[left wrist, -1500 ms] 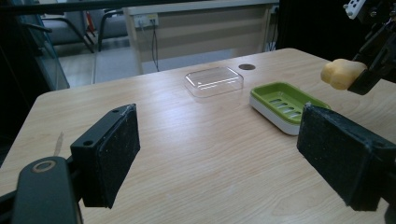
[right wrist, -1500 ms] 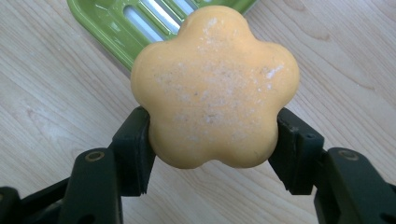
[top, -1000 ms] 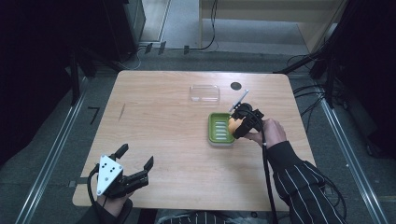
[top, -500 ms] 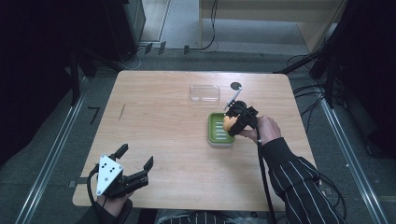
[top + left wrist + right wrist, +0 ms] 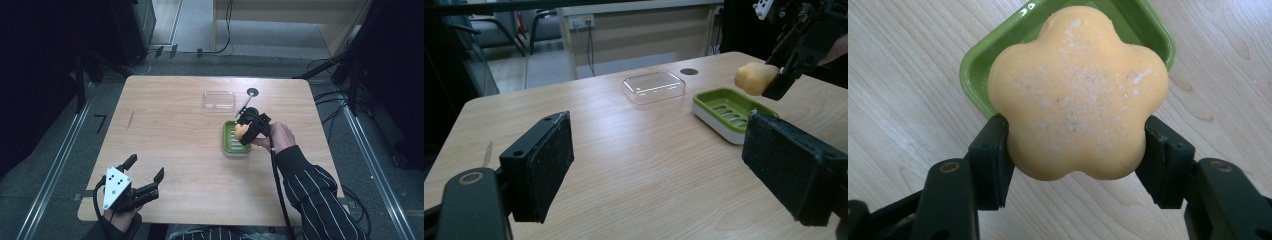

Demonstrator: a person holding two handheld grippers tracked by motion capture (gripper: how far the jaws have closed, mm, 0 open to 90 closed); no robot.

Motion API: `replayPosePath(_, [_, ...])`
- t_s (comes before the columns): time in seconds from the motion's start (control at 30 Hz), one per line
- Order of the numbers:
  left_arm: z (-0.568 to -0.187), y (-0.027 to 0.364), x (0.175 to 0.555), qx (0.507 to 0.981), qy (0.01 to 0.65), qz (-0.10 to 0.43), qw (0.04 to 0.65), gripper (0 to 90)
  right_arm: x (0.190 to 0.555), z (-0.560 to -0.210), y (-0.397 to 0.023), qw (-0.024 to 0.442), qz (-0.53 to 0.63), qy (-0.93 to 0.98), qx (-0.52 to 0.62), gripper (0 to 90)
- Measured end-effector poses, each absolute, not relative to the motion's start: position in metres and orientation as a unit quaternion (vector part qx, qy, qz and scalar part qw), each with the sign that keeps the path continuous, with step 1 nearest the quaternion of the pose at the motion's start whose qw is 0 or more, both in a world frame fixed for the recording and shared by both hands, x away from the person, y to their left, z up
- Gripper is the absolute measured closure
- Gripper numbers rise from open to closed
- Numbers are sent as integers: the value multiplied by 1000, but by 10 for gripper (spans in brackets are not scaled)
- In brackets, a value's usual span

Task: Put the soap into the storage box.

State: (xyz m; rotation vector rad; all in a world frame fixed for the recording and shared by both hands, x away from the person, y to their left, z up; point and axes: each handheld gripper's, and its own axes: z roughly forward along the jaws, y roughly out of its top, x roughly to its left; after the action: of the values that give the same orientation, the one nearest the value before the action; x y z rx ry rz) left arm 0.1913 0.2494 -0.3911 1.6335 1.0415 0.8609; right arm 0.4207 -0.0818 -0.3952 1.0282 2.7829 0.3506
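Right tongs (image 5: pixel 243 133) have shifted a little left since the earlier frames and now hang above the green soap dish (image 5: pixel 231 141), carrying the flower-shaped yellow soap (image 5: pixel 1078 92). Left tongs (image 5: pixel 146 176) have not moved from the near-left corner of the table (image 5: pixel 170 140).

Soap: clamped by its sides between the two black jaws of the right tongs, one lobe against each pad, broad face turned to the camera on those tongs. Held clear of the dish, not touching it; the left gripper view shows open air between the soap (image 5: pixel 756 78) and the dish (image 5: pixel 730 112). Side grip leaves the underside free, which would suit setting it flat on the slotted floor of the dish.

Dish: right of centre, open side up, slats visible. Its green rim shows behind the soap in the right gripper view, so the soap sits roughly over its near end.

Clear lid (image 5: pixel 219 99): lying just beyond the dish toward the far edge, apart from it, out of the way of the descent. My guess is it belongs on the dish later.

Left tongs: jaws spread wide, nothing between them, pointed across the table toward the dish. Parked, apparently waiting.

Likely step in hand: lowering the soap into the dish.
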Motion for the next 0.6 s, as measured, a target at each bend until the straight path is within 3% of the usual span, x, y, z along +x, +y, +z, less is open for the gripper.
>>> replayPosePath(0.6, [-391,250,191,671,429,354,489,137,432,-408,-67,67,111,932,339,396])
